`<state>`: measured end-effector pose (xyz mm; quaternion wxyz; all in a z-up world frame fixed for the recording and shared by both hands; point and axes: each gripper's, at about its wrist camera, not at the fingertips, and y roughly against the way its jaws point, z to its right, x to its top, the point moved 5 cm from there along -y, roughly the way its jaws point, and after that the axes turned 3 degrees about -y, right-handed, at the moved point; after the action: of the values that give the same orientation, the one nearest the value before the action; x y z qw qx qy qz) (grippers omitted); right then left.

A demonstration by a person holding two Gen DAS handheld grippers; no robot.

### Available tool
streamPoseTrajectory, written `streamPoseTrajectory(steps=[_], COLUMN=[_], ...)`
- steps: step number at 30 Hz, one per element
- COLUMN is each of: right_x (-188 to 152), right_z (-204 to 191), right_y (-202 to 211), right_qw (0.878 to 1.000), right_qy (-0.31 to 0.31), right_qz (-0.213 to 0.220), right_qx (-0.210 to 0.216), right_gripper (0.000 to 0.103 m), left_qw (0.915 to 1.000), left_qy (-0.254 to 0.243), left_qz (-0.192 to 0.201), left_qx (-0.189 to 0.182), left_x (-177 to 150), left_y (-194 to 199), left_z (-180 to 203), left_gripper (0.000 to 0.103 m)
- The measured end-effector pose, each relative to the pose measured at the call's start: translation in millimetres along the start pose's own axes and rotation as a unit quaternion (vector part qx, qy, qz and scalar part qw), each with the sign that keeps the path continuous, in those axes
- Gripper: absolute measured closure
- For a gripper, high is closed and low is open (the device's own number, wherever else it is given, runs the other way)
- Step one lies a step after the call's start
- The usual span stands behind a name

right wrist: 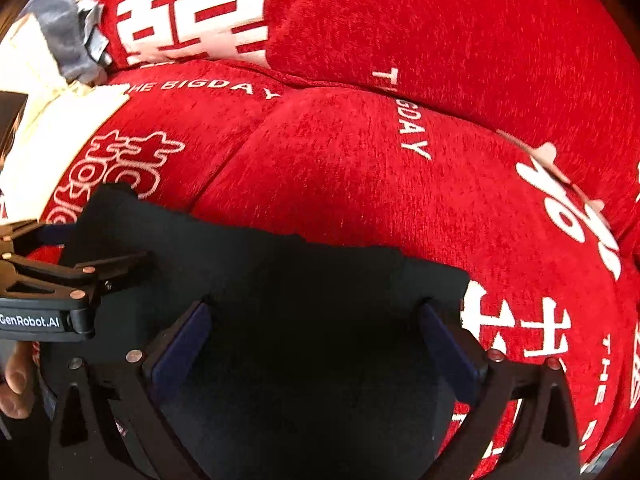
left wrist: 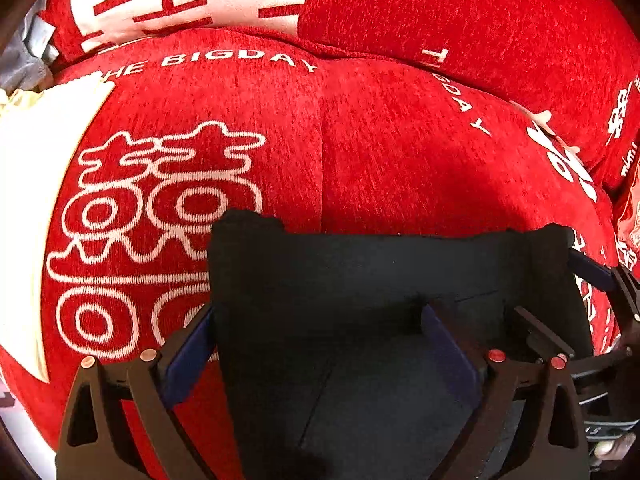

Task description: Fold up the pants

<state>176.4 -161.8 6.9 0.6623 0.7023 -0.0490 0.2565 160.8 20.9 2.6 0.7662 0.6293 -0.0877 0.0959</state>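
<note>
The black pants lie folded flat on a red sofa seat, also filling the lower middle of the right wrist view. My left gripper is open, its blue-padded fingers spread wide over the pants' left side, one finger off the cloth edge. My right gripper is open over the pants' right part, holding nothing. The right gripper shows at the right edge of the left wrist view, and the left gripper shows at the left of the right wrist view.
Red cushions with white characters and "THE BIGDAY" lettering stand behind the seat. A white cloth lies at the left, with grey fabric beyond it. A hand shows at the left edge.
</note>
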Motion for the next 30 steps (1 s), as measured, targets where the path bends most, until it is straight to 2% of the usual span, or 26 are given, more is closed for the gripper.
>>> streamPoseTrajectory(steps=[4,7,10,13,16,19,30], right_x=[3.7,8.1,16.0,21.5,21.6,12.8,-41.0], right_z=[2.4,2.3,-1.4,-7.6,-13.5,-14.1,-21.2], right_y=[3.5,20.1,29.2,26.5,13.4,6.2,36.1], right_qw=[1.000,1.000,0.999,0.999,0.999,0.999,0.999], right_qy=[0.003,-0.011,-0.021,-0.026,-0.019,-0.018,0.011], right_qz=[-0.011,0.009,0.021,0.017,0.003,-0.002,0.009], right_qx=[-0.009,-0.013,-0.023,-0.023,-0.032,-0.038,-0.040], right_gripper=[0.000,0.000,0.000,0.000,0.000,0.000,0.000], left_qw=[1.0000,0.9991,0.9983,0.9973,0.9981,0.9986,0.9984], left_qy=[-0.003,-0.002,-0.008,-0.004,0.004,0.021,0.003], left_qz=[0.004,0.038,0.047,0.051,0.024,-0.004,0.006], left_qx=[0.008,0.020,0.035,0.053,0.057,0.048,0.056], left_x=[4.5,10.5,16.2,20.2,17.2,7.3,-21.9], left_y=[9.2,27.5,34.4,35.5,19.3,1.8,17.0], left_z=[0.9,-1.8,-1.2,-1.7,-4.7,-7.2,-2.9], left_gripper=[0.004,0.004,0.004,0.004,0.004,0.004,0.004])
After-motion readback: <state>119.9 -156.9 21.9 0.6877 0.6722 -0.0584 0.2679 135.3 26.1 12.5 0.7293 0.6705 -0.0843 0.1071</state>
